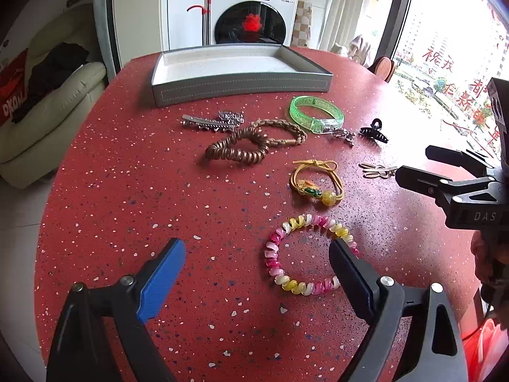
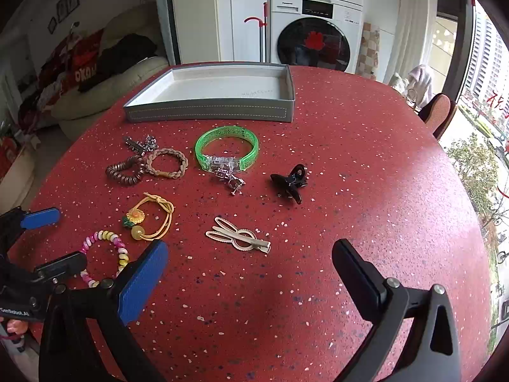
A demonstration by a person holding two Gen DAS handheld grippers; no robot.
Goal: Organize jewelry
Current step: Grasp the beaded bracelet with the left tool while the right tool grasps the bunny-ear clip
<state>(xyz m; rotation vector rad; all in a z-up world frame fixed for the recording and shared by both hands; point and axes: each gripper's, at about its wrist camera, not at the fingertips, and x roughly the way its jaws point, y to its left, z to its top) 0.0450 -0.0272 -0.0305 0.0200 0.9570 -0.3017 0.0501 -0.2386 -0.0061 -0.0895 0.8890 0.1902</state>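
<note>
Red speckled desk (image 1: pixel 127 191) carries scattered jewelry before an empty grey tray (image 1: pixel 241 86). The left claw (image 1: pixel 257 261), spread wide, straddles the pink-and-yellow spiral bracelet (image 1: pixel 307 254), seemingly for pickup; the right claw (image 2: pixel 249 259), also spread, faces the silver rabbit-shaped hair clip (image 2: pixel 238 235).
</note>
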